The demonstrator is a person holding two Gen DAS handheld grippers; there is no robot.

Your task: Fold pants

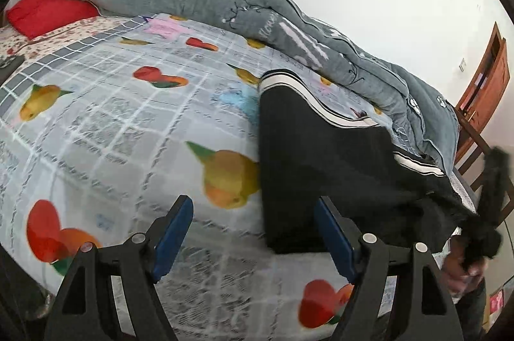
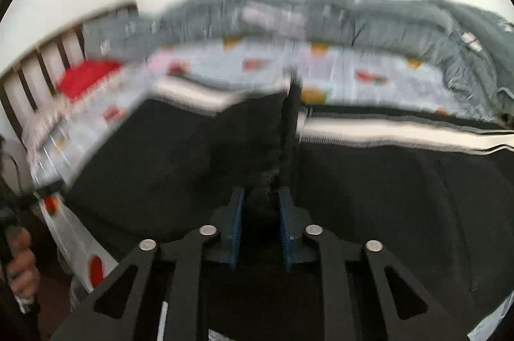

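Roughly halfway, by the look of it. Right claw [image 2: 258,206] pinched onto a bunched edge of the black pants [image 1: 308,154], lower center of its view (blurry). Left claw [image 1: 253,212] spread wide, gripping nothing. Pants lying on the fruit-print bed sheet [image 1: 112,116], right of frame, doubled over once, more folding left. Beyond: grey quilt [image 1: 289,29], red pillow [image 1: 48,12] upper left, white wall.

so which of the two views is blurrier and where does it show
Right wrist view: heavy motion smear across the pants, quilt and sheet, while the right gripper, shut on the pants, stays sharp. Left wrist view: mostly crisp, slight smear on the sheet near the open left gripper; fisheye bends the bed edge.
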